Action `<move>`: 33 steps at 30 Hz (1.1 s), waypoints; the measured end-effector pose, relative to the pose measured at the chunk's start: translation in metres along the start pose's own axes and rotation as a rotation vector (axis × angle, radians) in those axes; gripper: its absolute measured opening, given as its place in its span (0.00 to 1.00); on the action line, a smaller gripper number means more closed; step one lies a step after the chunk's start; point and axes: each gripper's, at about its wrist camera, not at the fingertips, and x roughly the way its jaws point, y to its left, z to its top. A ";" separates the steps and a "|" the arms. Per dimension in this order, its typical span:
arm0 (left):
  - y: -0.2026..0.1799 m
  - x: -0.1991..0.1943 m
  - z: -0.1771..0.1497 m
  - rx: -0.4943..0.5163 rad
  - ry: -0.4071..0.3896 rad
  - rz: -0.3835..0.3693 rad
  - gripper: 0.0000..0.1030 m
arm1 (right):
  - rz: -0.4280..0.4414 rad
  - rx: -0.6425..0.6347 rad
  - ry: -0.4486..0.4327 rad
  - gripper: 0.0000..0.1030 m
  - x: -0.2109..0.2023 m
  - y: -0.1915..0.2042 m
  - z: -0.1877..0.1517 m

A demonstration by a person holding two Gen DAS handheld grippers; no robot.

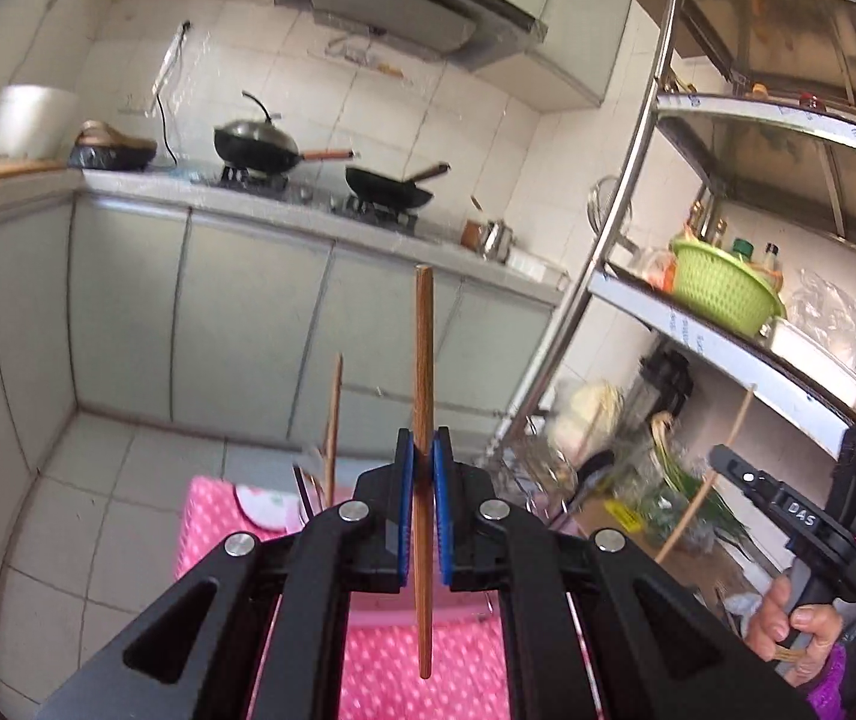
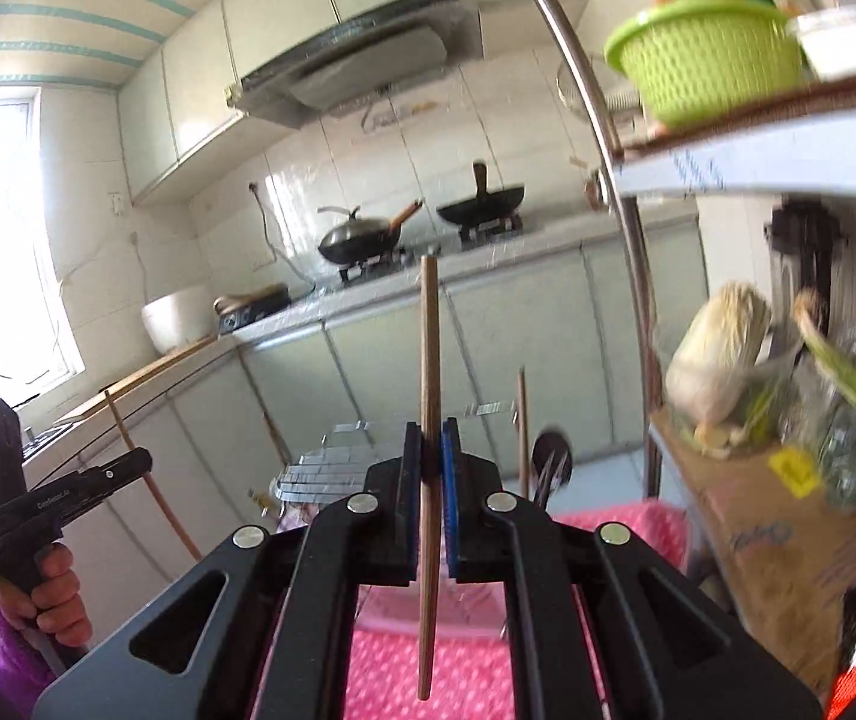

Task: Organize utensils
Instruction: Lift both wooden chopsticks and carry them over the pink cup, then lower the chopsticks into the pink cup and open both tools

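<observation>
My left gripper [image 1: 425, 450] is shut on a brown wooden chopstick [image 1: 423, 348] that stands upright between the blue pads, above a pink dotted cloth [image 1: 368, 678]. My right gripper [image 2: 430, 444] is shut the same way on a second upright chopstick [image 2: 429, 348]. Each gripper shows in the other's view, held by a hand: the right gripper [image 1: 718, 455] with its pale stick [image 1: 685, 519], the left gripper [image 2: 146, 457] with its stick [image 2: 173, 519]. Below, another chopstick [image 1: 332, 414] and dark utensils [image 2: 550, 456] stand by a clear holder [image 2: 332, 462].
A kitchen counter carries two black woks [image 1: 257, 147] on a stove. To the right stands a metal shelf rack [image 1: 625, 180] with a green basket [image 1: 721, 294]. Under it are a cardboard box [image 2: 775, 540] and a cabbage [image 2: 715, 354]. The floor is tiled.
</observation>
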 end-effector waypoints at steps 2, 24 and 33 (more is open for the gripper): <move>-0.001 0.004 0.010 0.005 -0.025 0.013 0.05 | -0.019 -0.026 -0.037 0.06 0.001 0.001 0.010; 0.017 0.071 0.030 0.056 -0.132 0.174 0.06 | -0.130 -0.117 -0.109 0.06 0.089 -0.022 0.029; 0.028 0.086 -0.007 0.031 -0.041 0.159 0.06 | -0.136 -0.057 -0.024 0.06 0.098 -0.038 -0.006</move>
